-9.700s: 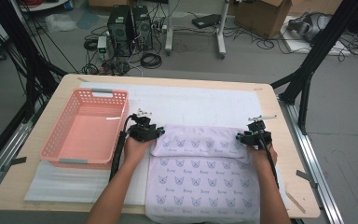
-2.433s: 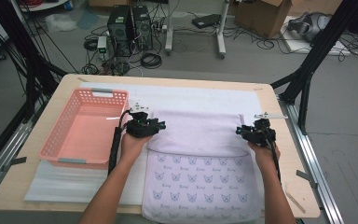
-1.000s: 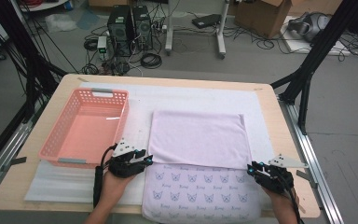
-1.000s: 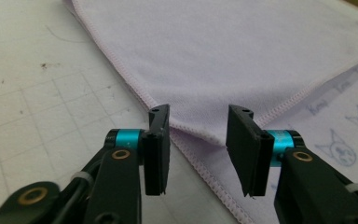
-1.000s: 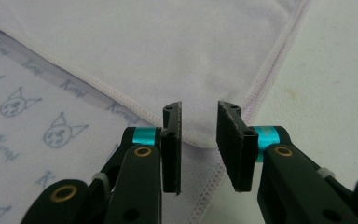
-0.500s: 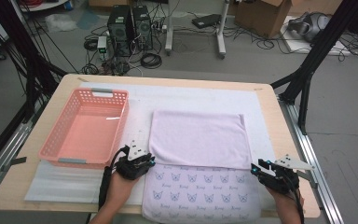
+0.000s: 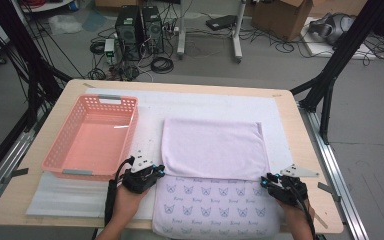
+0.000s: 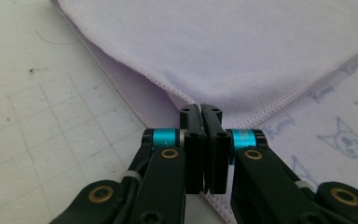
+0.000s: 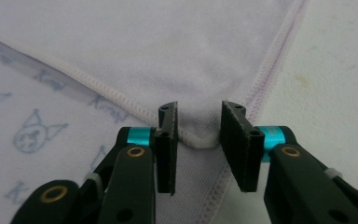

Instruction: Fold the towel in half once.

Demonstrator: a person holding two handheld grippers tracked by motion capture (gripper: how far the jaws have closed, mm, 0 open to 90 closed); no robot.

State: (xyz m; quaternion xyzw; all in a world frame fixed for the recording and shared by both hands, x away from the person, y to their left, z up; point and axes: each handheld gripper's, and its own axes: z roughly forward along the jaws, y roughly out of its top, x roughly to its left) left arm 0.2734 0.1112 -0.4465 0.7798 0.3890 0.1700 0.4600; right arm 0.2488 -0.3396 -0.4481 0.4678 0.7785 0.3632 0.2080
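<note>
On counter (image 7: 15,205), folding towel (image 7: 212,150). Holding one corner tight in shut left tongs (image 8: 200,109); just closing half-open right tongs (image 9: 199,109) round other, not yet gripping. Next: squeeze, lift both, fold.

Lilac cat-print towel (image 7: 215,202), pink basket (image 7: 92,142)

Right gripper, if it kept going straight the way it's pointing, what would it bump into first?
Probably the folded-over corner of the lilac towel. The right gripper has just been closing, with that corner's stitched edge sitting between its jaws, apparently not pinched yet. Beyond lies more towel, flat on the table.
</note>
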